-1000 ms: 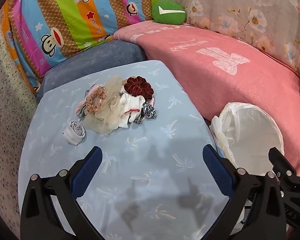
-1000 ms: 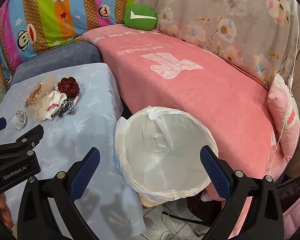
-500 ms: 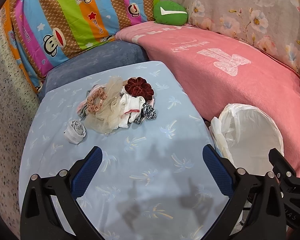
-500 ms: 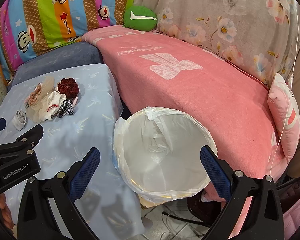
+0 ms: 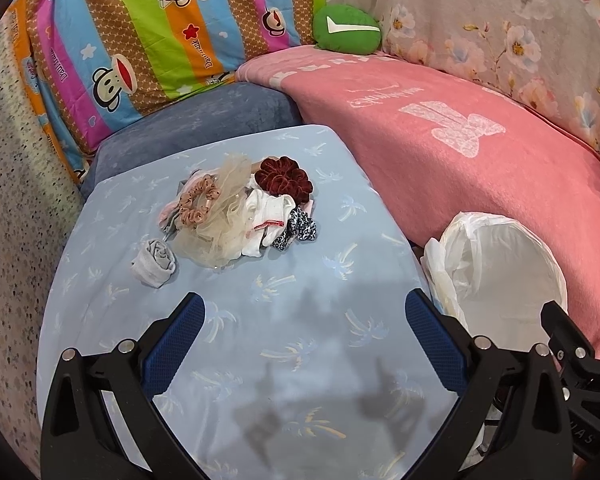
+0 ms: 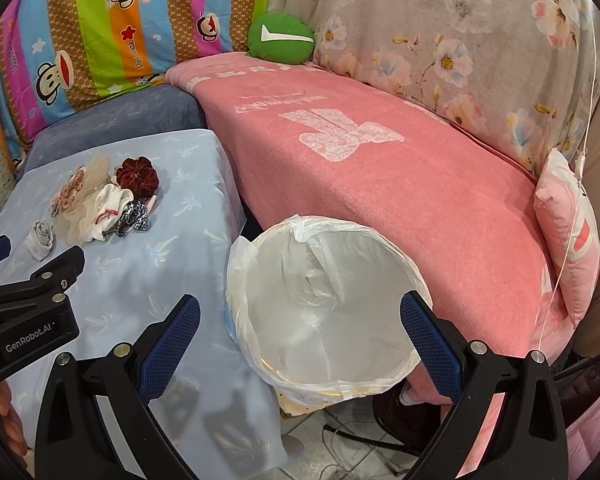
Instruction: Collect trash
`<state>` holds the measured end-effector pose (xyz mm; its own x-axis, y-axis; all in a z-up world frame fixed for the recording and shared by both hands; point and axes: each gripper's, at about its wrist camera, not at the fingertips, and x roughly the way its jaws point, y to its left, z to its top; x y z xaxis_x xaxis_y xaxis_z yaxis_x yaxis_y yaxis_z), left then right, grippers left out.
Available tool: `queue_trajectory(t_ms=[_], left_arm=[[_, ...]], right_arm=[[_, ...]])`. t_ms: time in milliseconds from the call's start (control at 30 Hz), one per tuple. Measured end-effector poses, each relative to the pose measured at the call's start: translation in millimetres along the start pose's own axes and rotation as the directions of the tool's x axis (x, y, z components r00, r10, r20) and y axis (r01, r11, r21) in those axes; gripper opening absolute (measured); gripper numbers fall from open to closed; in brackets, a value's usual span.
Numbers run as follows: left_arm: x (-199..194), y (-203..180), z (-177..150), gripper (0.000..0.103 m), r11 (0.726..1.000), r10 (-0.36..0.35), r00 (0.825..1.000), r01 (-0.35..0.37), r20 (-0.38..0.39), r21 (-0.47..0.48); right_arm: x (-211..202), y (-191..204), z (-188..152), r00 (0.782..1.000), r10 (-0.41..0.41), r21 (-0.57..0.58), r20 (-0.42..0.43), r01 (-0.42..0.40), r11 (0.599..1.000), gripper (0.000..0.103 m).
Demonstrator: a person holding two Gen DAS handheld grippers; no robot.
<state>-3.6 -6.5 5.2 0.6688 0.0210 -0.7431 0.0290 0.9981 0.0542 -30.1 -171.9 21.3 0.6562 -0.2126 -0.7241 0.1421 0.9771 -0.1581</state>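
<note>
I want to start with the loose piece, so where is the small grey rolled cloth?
In the left wrist view the grey rolled cloth lies alone on the blue table, just left of the scrunchie pile.

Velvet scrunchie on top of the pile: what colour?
Dark red scrunchie; clearest in the left wrist view.

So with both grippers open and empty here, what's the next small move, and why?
Probably advance the left gripper toward the grey rolled cloth, the loose piece nearest it, lying apart from the scrunchie pile on the blue-covered table. Nothing is held yet, and the lined bin sits open beside the table under the right gripper.
</note>
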Motion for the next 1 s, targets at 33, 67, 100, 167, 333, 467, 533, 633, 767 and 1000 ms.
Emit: queue_trajectory(t_ms=[33, 67, 100, 167, 333, 467, 533, 633, 767, 1000], left_arm=[[-0.1, 0.1, -0.1, 0.096, 1.000, 0.001, 1.000, -0.001, 0.002, -0.001], [-0.1, 0.1, 0.1, 0.096, 1.000, 0.003, 1.000, -0.003, 0.003, -0.002], [-0.7, -0.2, -0.2, 0.096, 1.000, 0.003, 1.000, -0.003, 0.004, -0.002], [-1.1, -0.6, 0.0, 0.096, 1.000, 0.004, 1.000, -0.004, 0.006, -0.002], [-1.2, -0.3, -0.4, 0.096, 1.000, 0.006, 1.000, -0.006, 0.008, -0.003], [-1.6, 0.0, 0.0, 0.096, 1.000, 0.008, 1.000, -0.007, 0.010, -0.003], [-1.8, 0.0, 0.1, 0.096, 1.000, 0.008, 1.000, -0.008, 0.011, -0.002], [-1.7, 0.1, 0.1, 0.096, 1.000, 0.009, 1.000, -0.009, 0.011, -0.002], [-2.8, 0.2, 1.3, 0.096, 1.000, 0.011, 1.000, -0.011, 0.013, -0.001], [-3.1, -0.1, 3.4, 0.096, 1.000, 0.014, 1.000, -0.014, 0.017, -0.003]], right_arm=[[0.3, -0.2, 0.6, 1.000, 0.000, 0.000, 0.000, 0.000, 1.000, 0.097], [-0.2, 0.3, -0.3, 1.000, 0.000, -0.001, 0.000, 0.000, 1.000, 0.097], [0.0, 0.0, 0.0, 1.000, 0.001, -0.001, 0.001, -0.001, 1.000, 0.097], [0.2, -0.2, 1.8, 1.000, 0.004, -0.001, 0.001, -0.004, 1.000, 0.097], [-5.3, 1.5, 0.6, 1.000, 0.006, -0.011, 0.007, -0.006, 1.000, 0.097], [-4.9, 2.3, -0.3, 1.000, 0.006, -0.012, 0.007, -0.005, 1.000, 0.097], [-5.1, 2.0, 0.0, 1.000, 0.006, -0.011, 0.008, -0.006, 1.000, 0.097], [-4.0, 3.2, 0.0, 1.000, 0.007, -0.012, 0.007, -0.007, 1.000, 0.097], [-3.7, 3.4, 0.0, 1.000, 0.008, -0.012, 0.006, -0.008, 1.000, 0.097], [-3.8, 3.5, 0.1, 1.000, 0.008, -0.012, 0.007, -0.008, 1.000, 0.097]])
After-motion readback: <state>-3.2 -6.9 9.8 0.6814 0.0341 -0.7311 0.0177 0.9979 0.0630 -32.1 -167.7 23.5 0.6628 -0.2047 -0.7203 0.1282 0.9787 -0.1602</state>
